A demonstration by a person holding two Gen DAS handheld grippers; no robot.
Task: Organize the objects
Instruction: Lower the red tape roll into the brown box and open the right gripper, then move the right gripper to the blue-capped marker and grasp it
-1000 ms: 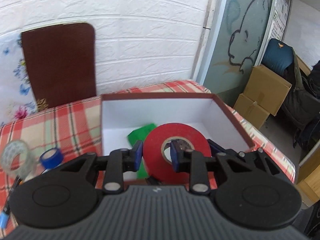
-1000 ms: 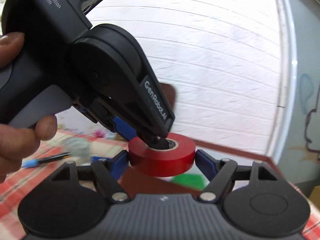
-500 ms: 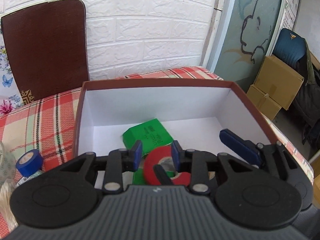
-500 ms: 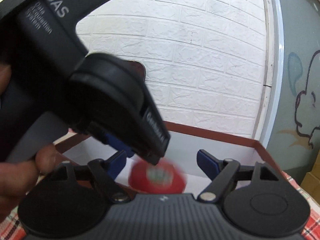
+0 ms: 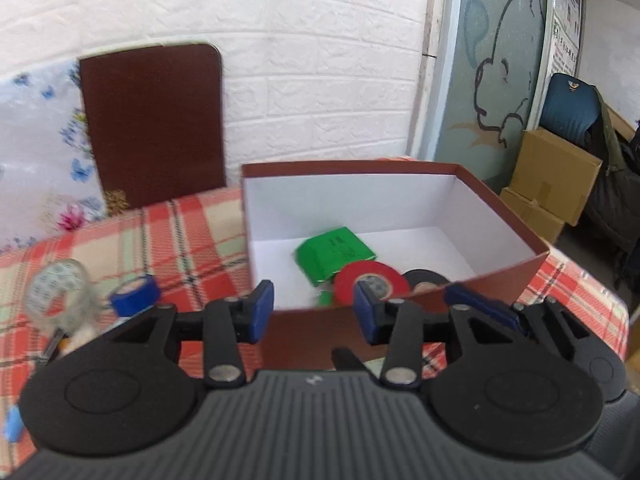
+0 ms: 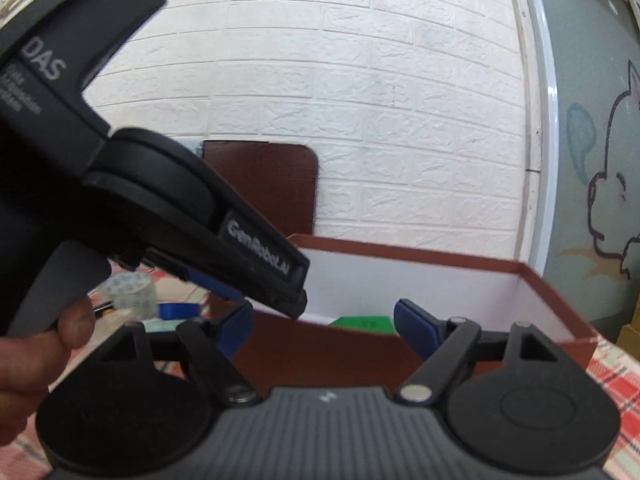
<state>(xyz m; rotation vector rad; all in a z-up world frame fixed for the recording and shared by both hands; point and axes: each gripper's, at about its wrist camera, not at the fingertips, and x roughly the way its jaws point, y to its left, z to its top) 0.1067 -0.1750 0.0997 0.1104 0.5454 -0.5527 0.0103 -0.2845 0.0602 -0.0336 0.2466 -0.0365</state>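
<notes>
While the left gripper (image 5: 314,310) hangs empty with its jaws spread before the near wall of the brown, white-lined cardboard box (image 5: 500,216), the left wrist view shows a red tape roll (image 5: 372,284) on the box floor, touching a green packet (image 5: 334,254) at 11 o'clock and a black tape roll (image 5: 426,280) at 3. Bare white floor lies toward 1 o'clock. A blue tape roll (image 5: 134,294) and a clear tape roll (image 5: 60,290) sit outside at 9.

From the right wrist view, the right gripper (image 6: 324,326) gapes empty below the near rim; only the packet's top shows.
</notes>
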